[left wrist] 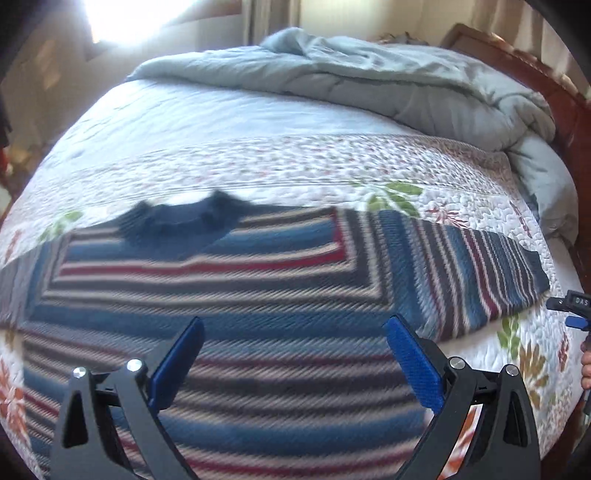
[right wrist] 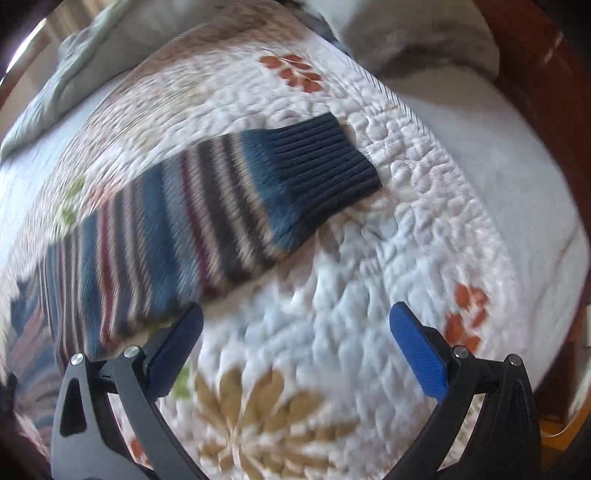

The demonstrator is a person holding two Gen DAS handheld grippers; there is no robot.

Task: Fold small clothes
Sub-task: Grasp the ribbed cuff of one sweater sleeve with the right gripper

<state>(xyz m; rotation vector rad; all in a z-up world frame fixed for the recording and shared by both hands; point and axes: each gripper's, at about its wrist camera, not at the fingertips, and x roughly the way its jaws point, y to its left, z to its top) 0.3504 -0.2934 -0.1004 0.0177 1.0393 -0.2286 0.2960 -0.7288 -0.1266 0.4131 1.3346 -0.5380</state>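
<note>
A striped sweater (left wrist: 229, 295) in blue, red, grey and cream lies flat on the bed, its dark navy collar (left wrist: 184, 221) at the far side. One sleeve (left wrist: 480, 266) stretches out to the right. My left gripper (left wrist: 293, 325) hovers open above the sweater's body, nothing between its blue pads. In the right wrist view the same sleeve (right wrist: 177, 229) lies diagonally, ending in a dark ribbed cuff (right wrist: 325, 166). My right gripper (right wrist: 295, 314) stands open over the quilt, just below the sleeve, with its left finger (right wrist: 177, 343) at the sleeve's lower edge.
The sweater rests on a white quilted bedspread (left wrist: 258, 162) with flower prints. A crumpled grey-blue duvet (left wrist: 369, 81) is piled at the far side. A reddish wooden bed frame (left wrist: 546, 85) runs along the right. A pillow (right wrist: 417, 33) lies beyond the sleeve.
</note>
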